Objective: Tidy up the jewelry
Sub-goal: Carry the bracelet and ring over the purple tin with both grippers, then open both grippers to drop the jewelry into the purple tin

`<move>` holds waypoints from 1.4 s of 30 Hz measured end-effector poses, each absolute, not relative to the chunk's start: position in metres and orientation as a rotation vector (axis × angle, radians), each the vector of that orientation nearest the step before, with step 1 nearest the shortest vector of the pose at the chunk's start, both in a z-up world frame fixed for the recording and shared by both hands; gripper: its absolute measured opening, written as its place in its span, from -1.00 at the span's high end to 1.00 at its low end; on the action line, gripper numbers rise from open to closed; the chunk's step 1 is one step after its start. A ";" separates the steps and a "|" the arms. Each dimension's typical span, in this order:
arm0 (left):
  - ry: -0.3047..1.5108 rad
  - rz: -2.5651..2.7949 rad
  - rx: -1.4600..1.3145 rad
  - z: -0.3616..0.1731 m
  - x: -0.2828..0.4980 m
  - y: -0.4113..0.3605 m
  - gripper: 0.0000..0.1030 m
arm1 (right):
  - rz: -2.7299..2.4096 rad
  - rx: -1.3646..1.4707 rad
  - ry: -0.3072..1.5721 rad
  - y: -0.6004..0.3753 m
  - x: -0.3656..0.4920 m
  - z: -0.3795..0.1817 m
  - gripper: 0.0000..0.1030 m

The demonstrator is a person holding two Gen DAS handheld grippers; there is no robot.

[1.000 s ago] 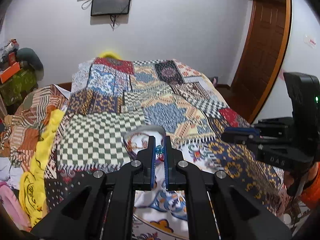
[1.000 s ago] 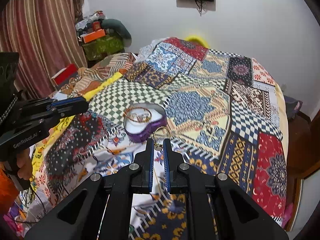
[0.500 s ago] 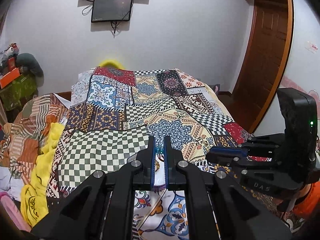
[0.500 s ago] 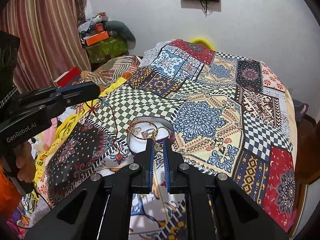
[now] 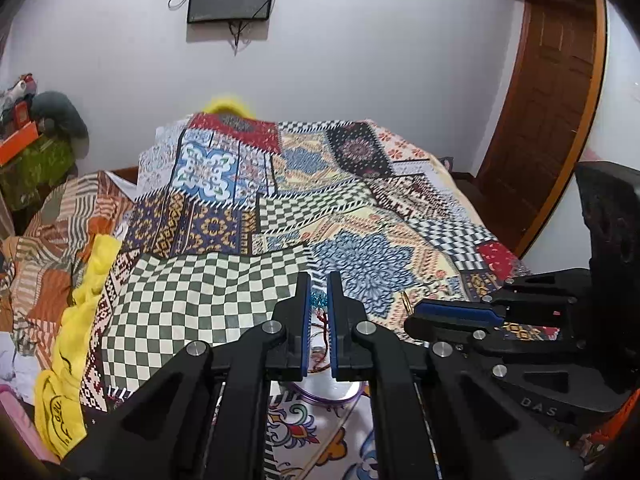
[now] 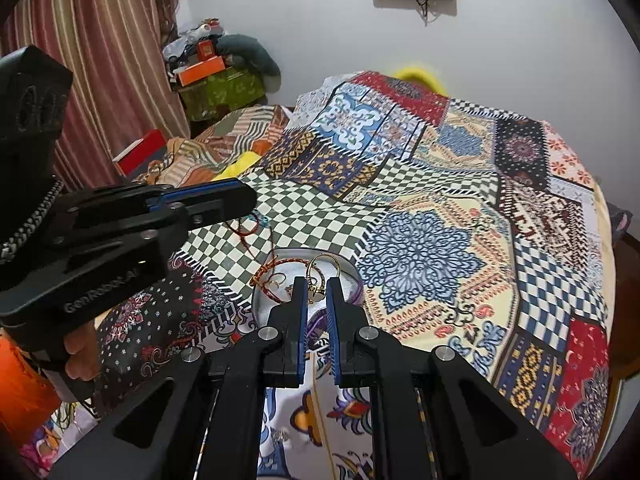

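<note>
While both grippers hover over the purple heart-shaped box (image 6: 356,276) on the patchwork bedspread (image 6: 432,240), each is pinched narrow on jewelry — the left gripper (image 5: 318,304) on a red cord necklace (image 6: 256,240) dangling into the box, the right gripper (image 6: 316,300) on a gold ring piece (image 6: 322,266). Both pieces look light; the cord is limp and likely to tangle, so a hold near the beads suits.

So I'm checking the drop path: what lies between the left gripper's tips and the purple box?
Right wrist view: only the red cord bracelet, dangling from the left gripper toward the purple box, with checkered bedspread behind.
</note>
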State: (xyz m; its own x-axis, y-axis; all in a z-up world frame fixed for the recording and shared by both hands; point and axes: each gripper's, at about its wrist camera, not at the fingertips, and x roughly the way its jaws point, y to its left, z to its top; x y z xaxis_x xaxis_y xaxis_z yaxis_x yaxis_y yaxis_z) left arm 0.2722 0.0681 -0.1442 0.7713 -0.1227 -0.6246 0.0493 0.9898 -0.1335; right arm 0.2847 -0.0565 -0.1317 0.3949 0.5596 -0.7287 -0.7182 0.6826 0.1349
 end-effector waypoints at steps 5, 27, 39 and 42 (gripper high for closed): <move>0.744 -0.106 -0.155 -0.165 0.285 0.080 0.89 | 0.828 -0.241 0.865 -0.048 0.295 -0.146 0.84; 0.851 -0.141 -0.159 -0.212 0.309 0.081 0.89 | 0.839 -0.318 0.975 -0.025 0.323 -0.183 0.84; 0.877 -0.138 -0.168 -0.210 0.305 0.082 0.85 | 0.843 -0.363 0.981 -0.020 0.319 -0.183 0.84; 0.869 -0.128 -0.176 -0.204 0.301 0.086 0.80 | 0.847 -0.356 1.001 -0.020 0.319 -0.181 0.80</move>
